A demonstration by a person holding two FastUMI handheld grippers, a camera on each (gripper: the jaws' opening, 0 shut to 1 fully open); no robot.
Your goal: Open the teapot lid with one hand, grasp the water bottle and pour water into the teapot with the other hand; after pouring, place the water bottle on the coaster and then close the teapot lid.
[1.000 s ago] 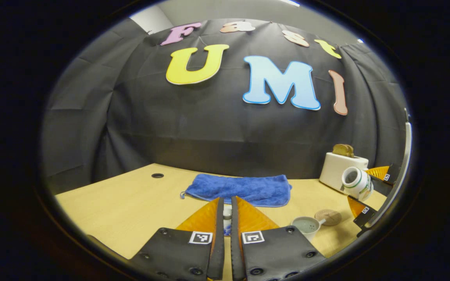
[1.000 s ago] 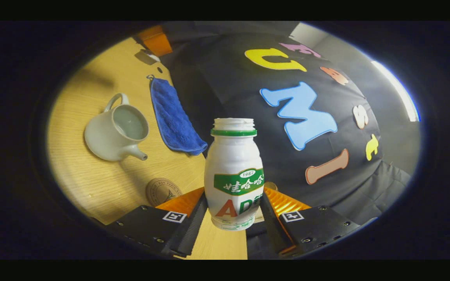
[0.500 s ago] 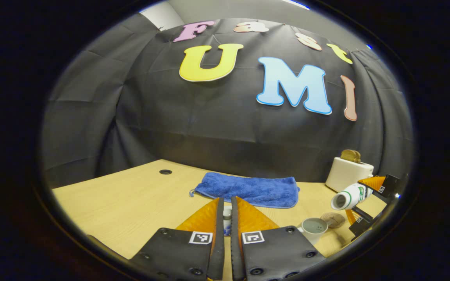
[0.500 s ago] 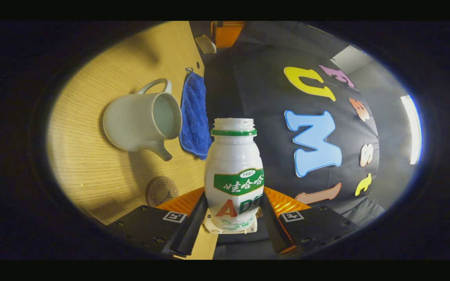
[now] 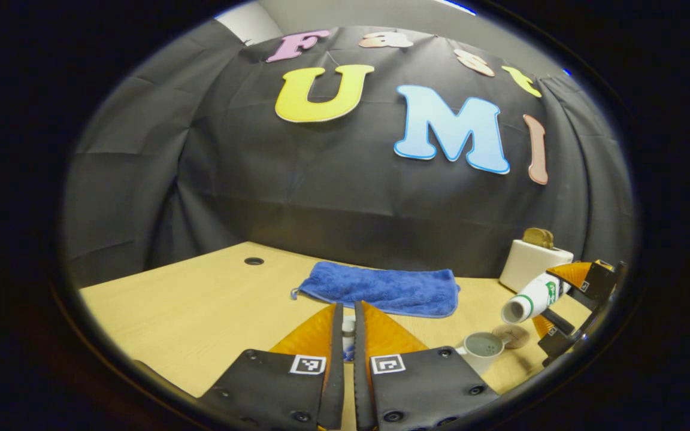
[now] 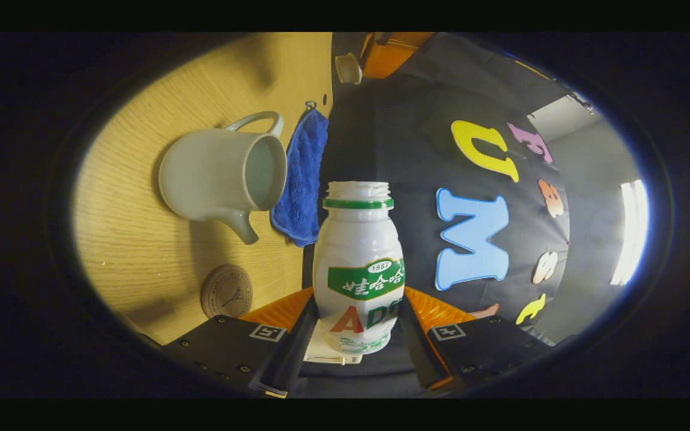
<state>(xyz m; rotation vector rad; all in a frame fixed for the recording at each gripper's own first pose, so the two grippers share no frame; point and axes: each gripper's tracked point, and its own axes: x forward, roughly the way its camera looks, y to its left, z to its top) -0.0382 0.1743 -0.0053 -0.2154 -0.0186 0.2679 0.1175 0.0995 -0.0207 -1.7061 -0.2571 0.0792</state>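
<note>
Pouring step: right gripper (image 6: pixel 357 326) pinches the water bottle (image 6: pixel 359 263), tipped over the open teapot (image 5: pixel 480 349) beside the coaster (image 5: pixel 513 335). Left gripper (image 5: pixel 348 335) looks pressed on the lid, I think. Next: tip further, mouth over the opening.
</note>
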